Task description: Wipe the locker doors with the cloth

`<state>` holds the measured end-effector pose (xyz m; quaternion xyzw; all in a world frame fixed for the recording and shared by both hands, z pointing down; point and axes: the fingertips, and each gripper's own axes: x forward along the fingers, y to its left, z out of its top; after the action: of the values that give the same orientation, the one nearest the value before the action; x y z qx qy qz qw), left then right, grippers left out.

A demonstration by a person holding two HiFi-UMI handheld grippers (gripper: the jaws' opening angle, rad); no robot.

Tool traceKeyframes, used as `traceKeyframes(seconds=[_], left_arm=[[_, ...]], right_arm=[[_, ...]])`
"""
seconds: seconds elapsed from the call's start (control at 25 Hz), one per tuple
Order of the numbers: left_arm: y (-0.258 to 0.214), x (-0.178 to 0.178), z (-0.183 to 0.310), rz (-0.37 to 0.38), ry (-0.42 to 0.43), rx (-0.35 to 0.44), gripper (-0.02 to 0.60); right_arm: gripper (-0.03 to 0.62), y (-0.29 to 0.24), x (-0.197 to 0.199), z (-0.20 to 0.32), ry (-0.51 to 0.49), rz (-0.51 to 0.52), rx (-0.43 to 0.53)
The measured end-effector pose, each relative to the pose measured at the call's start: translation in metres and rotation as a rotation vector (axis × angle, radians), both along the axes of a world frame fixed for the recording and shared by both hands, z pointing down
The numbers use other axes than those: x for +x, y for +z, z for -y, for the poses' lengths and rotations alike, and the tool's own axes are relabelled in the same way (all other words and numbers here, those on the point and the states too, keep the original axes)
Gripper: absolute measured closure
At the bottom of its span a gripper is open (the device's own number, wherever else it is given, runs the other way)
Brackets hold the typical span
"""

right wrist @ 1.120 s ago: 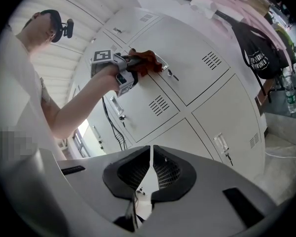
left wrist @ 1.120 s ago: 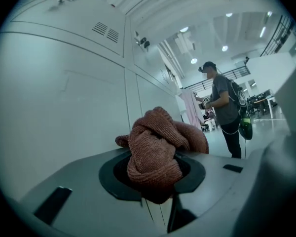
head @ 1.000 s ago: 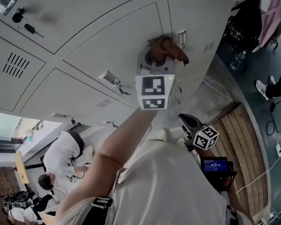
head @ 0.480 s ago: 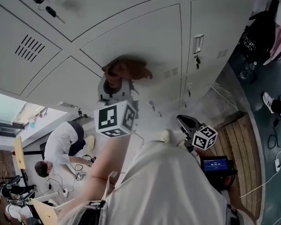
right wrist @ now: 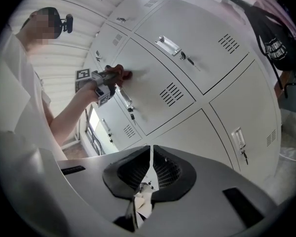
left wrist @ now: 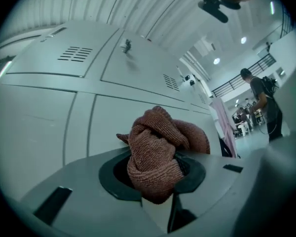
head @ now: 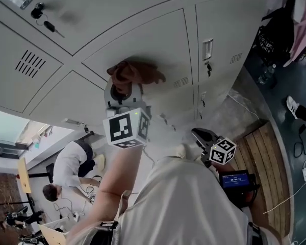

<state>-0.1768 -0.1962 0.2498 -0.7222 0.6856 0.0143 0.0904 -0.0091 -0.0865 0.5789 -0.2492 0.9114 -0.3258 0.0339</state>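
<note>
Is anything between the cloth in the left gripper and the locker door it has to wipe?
Nothing visible. The left gripper is shut on the cloth, which seems to rest straight on the locker door. The handle on the neighbouring door is off to the side.

Left tongs [head: 123, 87] swept the cloth [head: 136, 74] leftward across the locker door [head: 160, 42].
</note>
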Motion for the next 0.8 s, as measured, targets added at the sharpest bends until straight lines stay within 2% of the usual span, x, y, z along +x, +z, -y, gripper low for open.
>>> traceKeyframes(seconds=[0.08,0.24,0.4,0.56,0.8], left_arm=[[-0.001,0.016,0.010,0.026,-0.010,0.013,0.469],[-0.002,0.022,0.012,0.024,-0.090,0.045,0.469],[-0.001,0.028,0.012,0.081,-0.094,0.063,0.469],[0.003,0.057,0.027,0.166,-0.058,0.067,0.469],[0.009,0.123,0.062,0.246,0.067,0.025,0.469]], right_arm=[[0.565,0.000,0.007,0.000,0.023,0.002,-0.001],[0.565,0.002,0.022,-0.003,0.060,0.002,-0.006],[0.565,0.004,0.025,-0.008,0.073,0.000,-0.009],[0.565,0.000,0.021,-0.010,0.071,0.005,0.002],[0.565,0.001,0.028,-0.017,0.097,0.002,0.000]])
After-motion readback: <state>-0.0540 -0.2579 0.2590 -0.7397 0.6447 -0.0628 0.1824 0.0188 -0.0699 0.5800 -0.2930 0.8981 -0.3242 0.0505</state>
